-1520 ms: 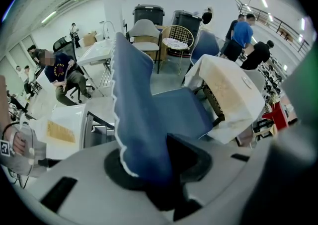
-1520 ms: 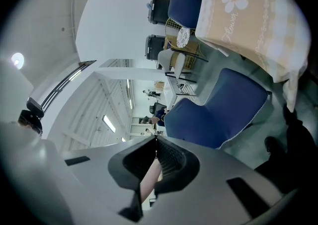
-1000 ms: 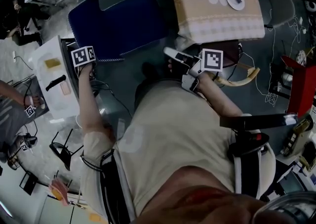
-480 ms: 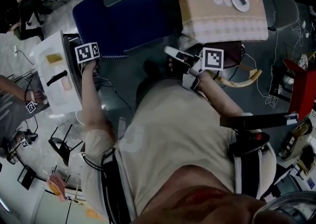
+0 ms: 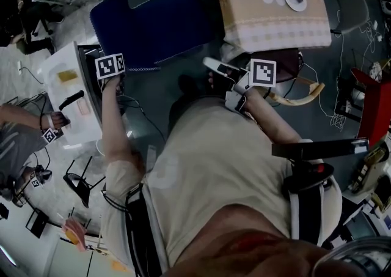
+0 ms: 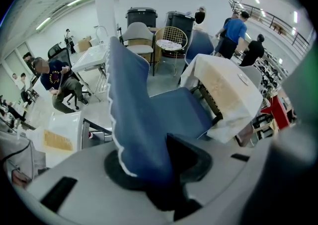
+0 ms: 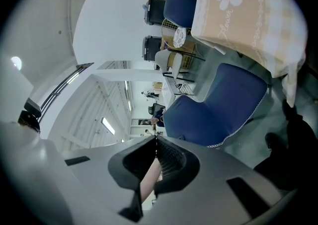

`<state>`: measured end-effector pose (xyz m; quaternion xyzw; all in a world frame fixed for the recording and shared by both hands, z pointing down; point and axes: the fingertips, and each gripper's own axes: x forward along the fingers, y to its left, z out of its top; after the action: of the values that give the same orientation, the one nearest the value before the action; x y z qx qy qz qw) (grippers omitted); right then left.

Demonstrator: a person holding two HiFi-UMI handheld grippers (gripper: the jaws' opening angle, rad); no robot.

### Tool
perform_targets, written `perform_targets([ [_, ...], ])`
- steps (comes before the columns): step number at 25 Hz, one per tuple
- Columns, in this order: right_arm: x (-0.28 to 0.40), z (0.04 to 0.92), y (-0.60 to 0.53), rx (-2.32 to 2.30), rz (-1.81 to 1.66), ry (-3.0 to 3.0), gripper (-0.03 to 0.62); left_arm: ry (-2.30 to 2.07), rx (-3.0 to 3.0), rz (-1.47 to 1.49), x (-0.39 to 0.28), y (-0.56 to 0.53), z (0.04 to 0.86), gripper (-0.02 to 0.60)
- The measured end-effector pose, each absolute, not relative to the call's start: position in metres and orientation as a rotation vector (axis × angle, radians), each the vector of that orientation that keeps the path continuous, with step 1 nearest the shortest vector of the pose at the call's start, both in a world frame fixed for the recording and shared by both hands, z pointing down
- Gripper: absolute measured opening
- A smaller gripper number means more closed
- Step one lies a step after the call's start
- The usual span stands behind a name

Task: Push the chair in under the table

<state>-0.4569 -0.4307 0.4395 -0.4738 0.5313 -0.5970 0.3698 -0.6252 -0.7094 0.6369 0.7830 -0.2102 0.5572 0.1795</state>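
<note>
So, head view first: my left claw [image 5: 110, 73] is down on the top edge of the blue chair [image 5: 153, 25], over on the left. The table [image 5: 256, 28], with its beige flowered cloth, sits to the right and a bit farther off. My right claw [image 5: 212, 65] hovers between them, near my belly, touching nothing. From up here the marker cube hides the left claw's jaws, my own torso blocks the near floor, and I can't see the chair's legs at all.

Left gripper view: this one settles it. The jaws are partway closed and clamped on the backrest [image 6: 131, 114], which stands upright between them. The seat runs away toward the table's near corner. I'd say we're at the start of the push: grip made, chair not tucked in. Whether the seat's far edge is already under the hanging cloth, I can't tell.

Right gripper view: jaws squeezed together, nothing in them. The picture's tipped sideways, with the chair and table far ahead. A pale strip shows behind the jaws; no idea what it is.

Next move, I reckon: keep the clamp firm and shove the backrest toward the table, lining the seat up with the gap under the cloth so it doesn't snag the corner.
</note>
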Motion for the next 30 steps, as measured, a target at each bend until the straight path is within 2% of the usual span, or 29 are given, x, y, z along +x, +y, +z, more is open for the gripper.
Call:
perform_targets([
  [30,-0.457,0.444,-0.428,-1.215,-1.548,1.339,0.012,-0.451,2.336,1.59,-0.59,-0.71,0.636,0.12],
])
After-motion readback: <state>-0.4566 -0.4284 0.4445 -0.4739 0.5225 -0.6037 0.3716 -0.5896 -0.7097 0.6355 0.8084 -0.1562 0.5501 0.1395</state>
